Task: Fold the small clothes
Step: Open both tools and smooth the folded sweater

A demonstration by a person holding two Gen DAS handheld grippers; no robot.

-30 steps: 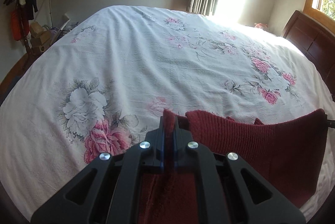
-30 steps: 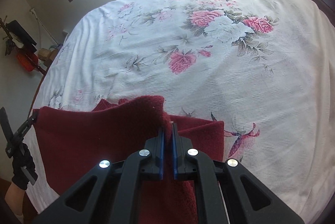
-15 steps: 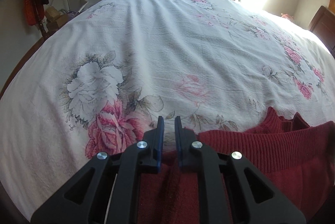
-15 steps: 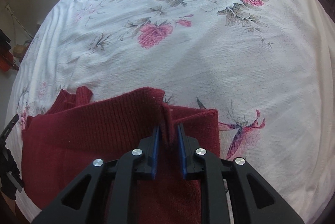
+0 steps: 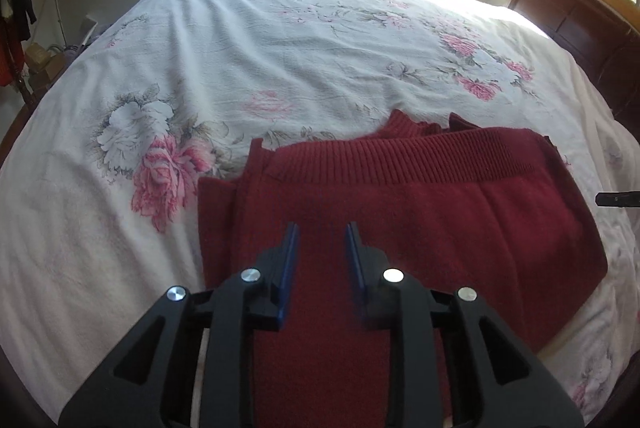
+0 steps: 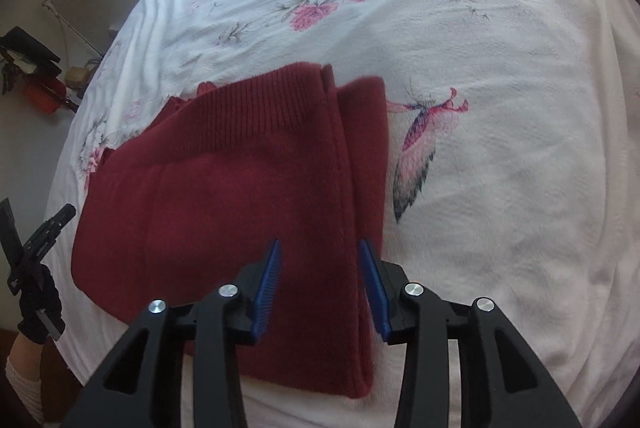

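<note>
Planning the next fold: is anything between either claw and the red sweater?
Nothing visible. Both the left claw and right claw are open directly over the sweater, which lies alone on the bedspread.

Both wrist views look closely down across the bed (image 5: 280,59), sharing the sweater (image 6: 240,179).

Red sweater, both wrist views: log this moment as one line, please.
phase: fold laid | red sweater: folded on floral bedspread, ribbed hem on top | left gripper: open, empty | right gripper: open, empty
</note>
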